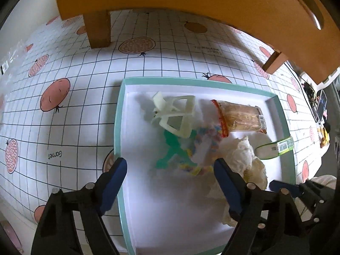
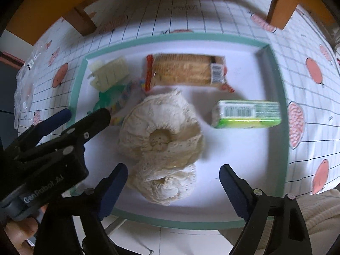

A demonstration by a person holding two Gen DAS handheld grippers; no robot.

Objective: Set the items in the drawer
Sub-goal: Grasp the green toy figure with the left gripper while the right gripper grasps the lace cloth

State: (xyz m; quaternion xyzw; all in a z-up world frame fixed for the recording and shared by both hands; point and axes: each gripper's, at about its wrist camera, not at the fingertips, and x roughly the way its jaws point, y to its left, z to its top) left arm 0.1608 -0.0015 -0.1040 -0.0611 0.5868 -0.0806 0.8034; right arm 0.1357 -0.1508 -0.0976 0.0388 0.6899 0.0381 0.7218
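Observation:
A shallow white drawer with a teal rim (image 1: 117,116) (image 2: 78,82) lies on the tablecloth. Inside it are a cream hair claw (image 1: 176,114) (image 2: 110,74), a wrapped biscuit pack (image 1: 242,116) (image 2: 182,71), a green box (image 1: 276,147) (image 2: 248,113), cream lace cloth pieces (image 1: 248,159) (image 2: 161,127), and a green figure beside a colourful packet (image 1: 172,146) (image 2: 119,99). My left gripper (image 1: 170,165) hovers open over the drawer's left part, holding nothing. Over the lace cloth near the front rim, my right gripper (image 2: 173,170) also stands open and empty.
The cloth is a white grid print with pink fruit (image 1: 55,94). An orange wooden stand on legs (image 1: 98,28) (image 2: 280,10) overhangs the far side. Clear plastic wrap (image 2: 23,89) lies at the left. A hand (image 2: 19,235) holds the left gripper's body.

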